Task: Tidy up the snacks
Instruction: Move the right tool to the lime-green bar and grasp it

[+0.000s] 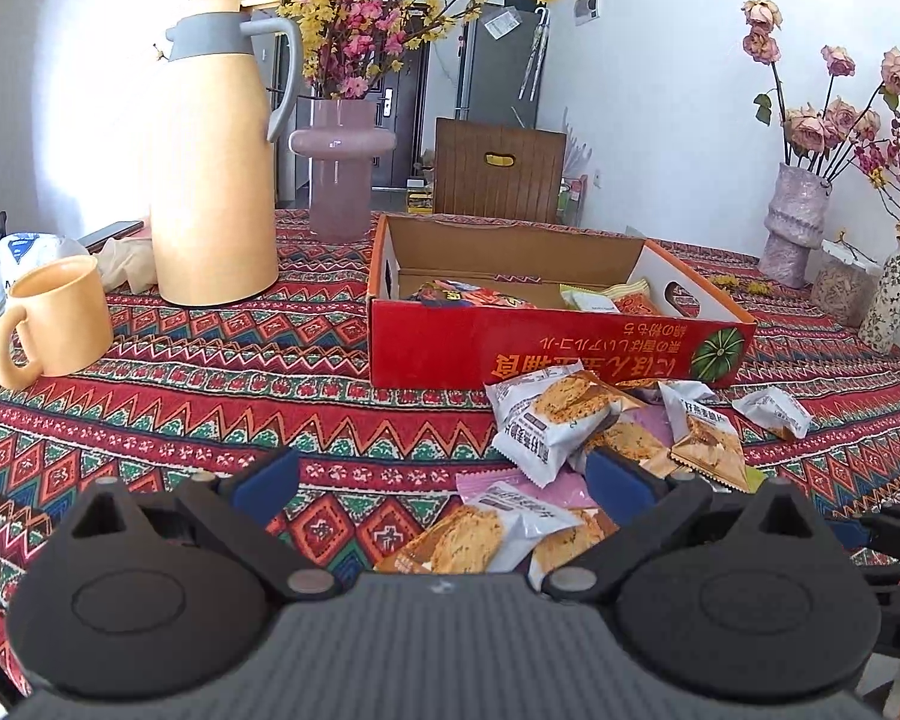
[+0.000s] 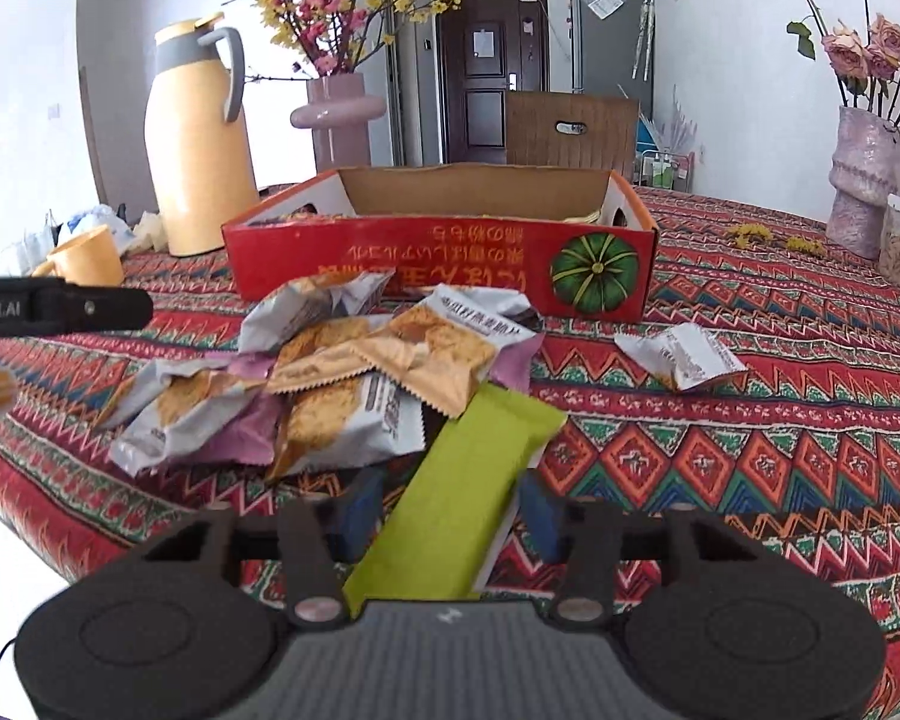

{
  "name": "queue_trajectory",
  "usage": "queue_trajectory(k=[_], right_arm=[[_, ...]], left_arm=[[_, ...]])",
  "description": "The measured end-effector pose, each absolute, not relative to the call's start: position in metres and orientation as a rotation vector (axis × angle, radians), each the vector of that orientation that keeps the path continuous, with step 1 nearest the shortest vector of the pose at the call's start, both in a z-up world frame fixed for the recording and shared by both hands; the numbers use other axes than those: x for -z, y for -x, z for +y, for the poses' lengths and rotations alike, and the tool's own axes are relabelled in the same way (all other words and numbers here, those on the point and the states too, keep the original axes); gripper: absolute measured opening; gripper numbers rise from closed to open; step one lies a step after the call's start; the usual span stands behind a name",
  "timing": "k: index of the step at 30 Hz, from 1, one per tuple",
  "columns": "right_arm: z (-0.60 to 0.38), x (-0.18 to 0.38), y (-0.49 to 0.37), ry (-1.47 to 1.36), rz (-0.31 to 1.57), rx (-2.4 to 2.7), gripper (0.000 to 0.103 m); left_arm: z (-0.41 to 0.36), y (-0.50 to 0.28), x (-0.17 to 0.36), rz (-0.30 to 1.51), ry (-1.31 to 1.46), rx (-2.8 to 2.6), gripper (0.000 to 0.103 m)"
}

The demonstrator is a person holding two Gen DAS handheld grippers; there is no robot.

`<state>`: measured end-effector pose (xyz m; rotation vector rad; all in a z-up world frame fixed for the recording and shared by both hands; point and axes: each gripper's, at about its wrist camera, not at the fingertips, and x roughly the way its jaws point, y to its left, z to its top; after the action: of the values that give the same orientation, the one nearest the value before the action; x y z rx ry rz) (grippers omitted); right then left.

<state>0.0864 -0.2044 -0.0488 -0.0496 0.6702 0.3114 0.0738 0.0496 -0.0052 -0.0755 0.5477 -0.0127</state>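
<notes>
I see my right tool point(image 2: 444, 516) with a lime-green snack bar point(image 2: 468, 480) between its blue pads; both pads appear to touch its sides, so I record it as gripping the bar. No print is legible on the green wrapper. My left tool point(image 1: 444, 480) stands open above the snack pile point(image 1: 600, 438), holding nothing. The pile lies on the patterned desk point(image 1: 210, 420), just in front of the red cardboard box point(image 1: 540, 348). From the left wrist view the box sits at twelve o'clock and the pile at one o'clock. The box front carries yellow East Asian script, printed upside down to me, and a green pumpkin emblem at its right end. Several packets already lie inside the box. One lone white packet point(image 2: 681, 357) lies at two o'clock of the pile in the right wrist view. The left tool's side reads "obot.AI", partly cut off.
</notes>
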Motion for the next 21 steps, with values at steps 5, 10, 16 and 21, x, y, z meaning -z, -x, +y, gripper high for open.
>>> queue_trajectory(k=[5,10,16,21], right_arm=[[-0.208,0.052,-0.087,0.058,0.677,-0.286,0.045],[-0.211,0.056,-0.088,0.076,0.692,-0.274,0.047],[-0.22,0.057,-0.088,0.055,0.681,-0.264,0.038],[-0.231,0.056,-0.087,0.018,0.668,-0.24,0.036]], left_arm=[[0.054,-0.071,0.006,0.553,0.081,0.002,0.103],[0.058,-0.071,0.008,0.561,0.082,-0.001,0.103],[0.066,-0.077,0.016,0.597,0.083,-0.023,0.103],[0.071,-0.076,0.021,0.61,0.089,0.005,0.103]])
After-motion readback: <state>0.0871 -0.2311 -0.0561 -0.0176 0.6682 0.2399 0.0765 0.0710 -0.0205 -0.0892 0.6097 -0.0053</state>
